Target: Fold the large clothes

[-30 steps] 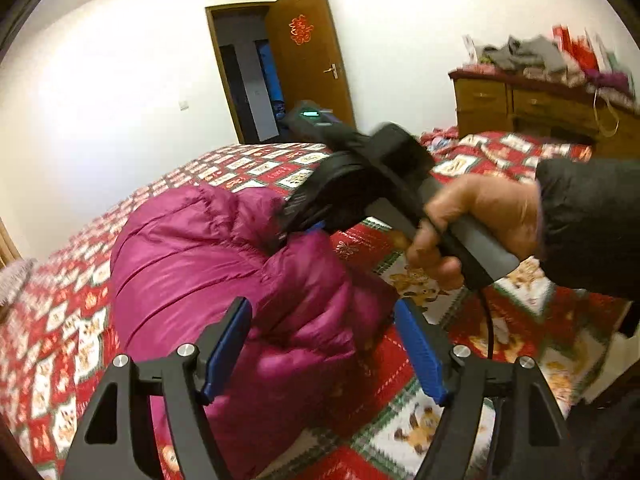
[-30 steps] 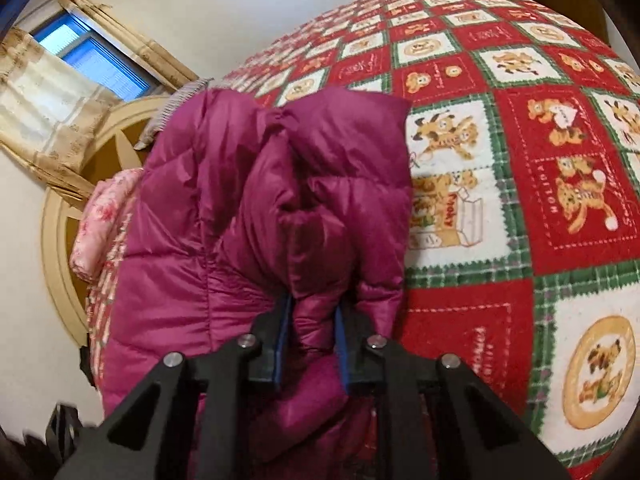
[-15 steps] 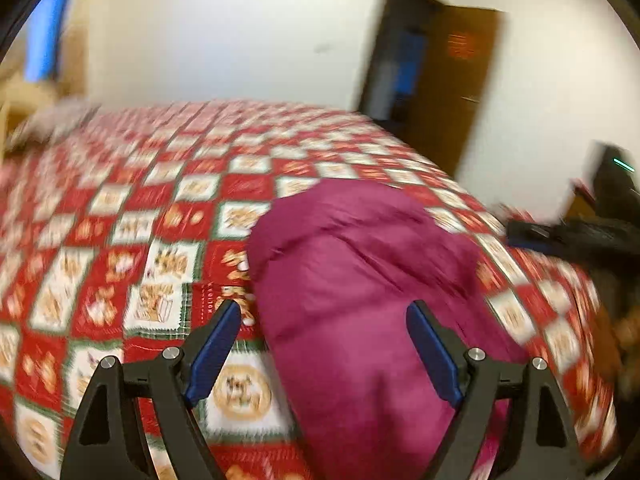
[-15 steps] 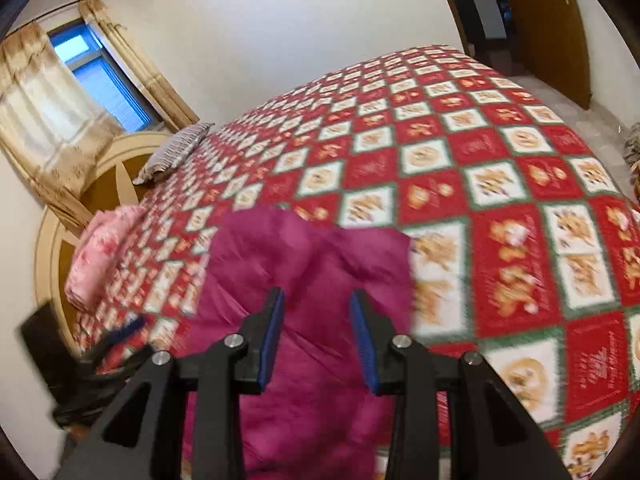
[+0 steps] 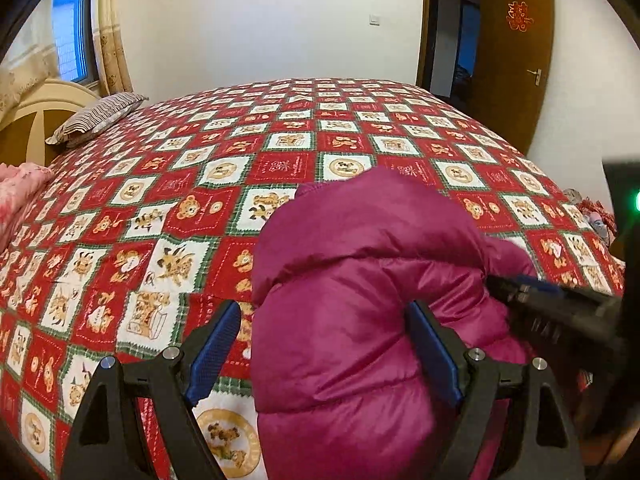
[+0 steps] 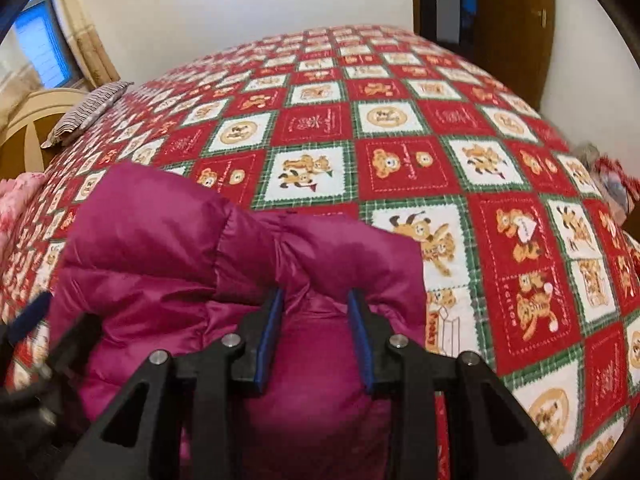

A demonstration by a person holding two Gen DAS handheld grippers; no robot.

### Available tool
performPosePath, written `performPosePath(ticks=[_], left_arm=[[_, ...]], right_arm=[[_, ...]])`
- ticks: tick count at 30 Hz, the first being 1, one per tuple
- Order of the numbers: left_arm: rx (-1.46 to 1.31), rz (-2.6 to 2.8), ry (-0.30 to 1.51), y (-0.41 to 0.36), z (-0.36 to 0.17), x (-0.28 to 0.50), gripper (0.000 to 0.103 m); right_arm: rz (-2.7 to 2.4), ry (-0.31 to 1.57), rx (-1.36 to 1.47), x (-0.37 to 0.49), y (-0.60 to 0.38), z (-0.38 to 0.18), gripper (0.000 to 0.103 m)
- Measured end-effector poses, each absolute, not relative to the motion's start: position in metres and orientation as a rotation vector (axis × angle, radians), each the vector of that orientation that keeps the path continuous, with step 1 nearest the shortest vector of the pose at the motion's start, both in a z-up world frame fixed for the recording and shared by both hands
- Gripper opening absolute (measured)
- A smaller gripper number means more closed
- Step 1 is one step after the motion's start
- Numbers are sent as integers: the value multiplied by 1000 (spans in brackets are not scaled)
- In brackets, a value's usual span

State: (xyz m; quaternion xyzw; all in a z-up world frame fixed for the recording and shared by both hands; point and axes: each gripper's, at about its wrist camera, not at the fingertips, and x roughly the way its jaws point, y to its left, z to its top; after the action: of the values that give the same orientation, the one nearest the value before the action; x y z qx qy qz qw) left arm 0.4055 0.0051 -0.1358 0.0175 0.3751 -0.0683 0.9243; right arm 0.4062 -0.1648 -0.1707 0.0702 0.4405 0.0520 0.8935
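Magenta puffer jacket (image 5: 360,300) bundled, long axis toward far wall, on bedspread (image 5: 160,208)

Red paper double-happiness sign (image 5: 520,17) — on the brown wooden door (image 5: 516,80); lettering on the red patchwork bedspread (image 5: 280,168) — illegible.

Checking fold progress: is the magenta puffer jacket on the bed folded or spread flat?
Folded. The magenta puffer jacket sits as a compact, doubled-over bundle on the red patchwork bedspread, layers overlapping.

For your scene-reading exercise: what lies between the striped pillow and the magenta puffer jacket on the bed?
Only bare bear-patterned quilt lies between the striped pillow and the magenta puffer jacket; the left wrist view shows it best.
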Motion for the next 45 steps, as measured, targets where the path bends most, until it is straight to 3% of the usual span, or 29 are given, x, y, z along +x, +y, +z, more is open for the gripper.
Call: performPosePath(ticks=[11,17,25,30,38,45], left_arm=[[106,-8,762,-9,-156,457,89],[-8,-40,847,1,-186,482,96],[-77,-79,922,4,-201,496,97],[-16,-118,922,8,-181,478,97],[21,-198,792,38,-132,384,97],[31,-184,783,14,-151,358,97]], right_arm=[[322,857,243,424,-173,-187,41],[370,859,339,434,-181,-197,41],[359,856,328,436,-179,-197,41],[361,894,301,424,-189,-183,43],[357,739,320,328,-215,-134,45],[345,828,341,309,-194,-179,45]])
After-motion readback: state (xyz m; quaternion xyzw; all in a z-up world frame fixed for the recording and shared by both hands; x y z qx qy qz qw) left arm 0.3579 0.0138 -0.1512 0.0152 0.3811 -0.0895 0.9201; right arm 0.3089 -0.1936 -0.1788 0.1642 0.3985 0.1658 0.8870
